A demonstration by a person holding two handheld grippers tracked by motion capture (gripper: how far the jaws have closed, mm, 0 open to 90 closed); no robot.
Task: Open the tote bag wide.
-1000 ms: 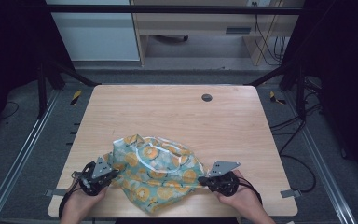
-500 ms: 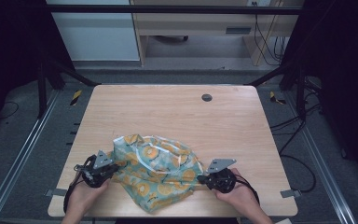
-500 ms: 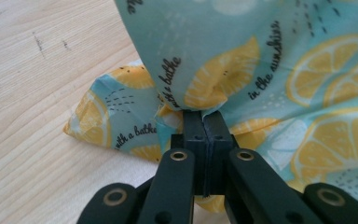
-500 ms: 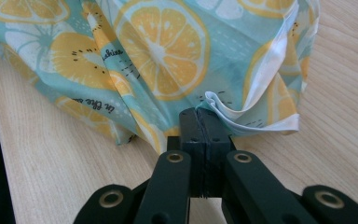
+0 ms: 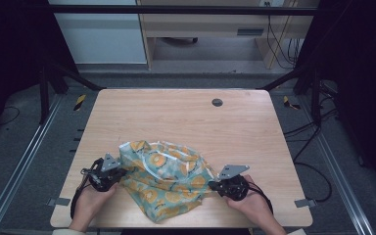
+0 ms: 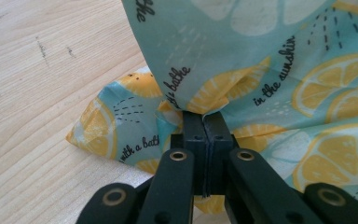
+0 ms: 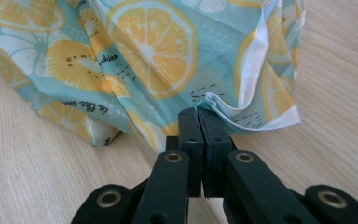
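Observation:
A teal cloth printed with lemon slices (image 5: 164, 176) lies crumpled near the table's front edge. My left gripper (image 5: 115, 175) is at its left side, jaws shut on a pinch of the cloth (image 6: 242, 93). At the cloth's right side my right gripper (image 5: 214, 186) is shut on a folded edge of the cloth (image 7: 233, 109). In both gripper views the black jaws meet with fabric caught at their tips. A hand holds each gripper from below.
The wooden table (image 5: 176, 117) has a small dark round grommet (image 5: 217, 102) at the back. Bare wood stretches behind the cloth. Metal frame rails and cables run along the floor on both sides.
My left gripper has moved inward toward the right with its pinch of cloth, bunching the fabric a little. The right gripper has stayed in place.

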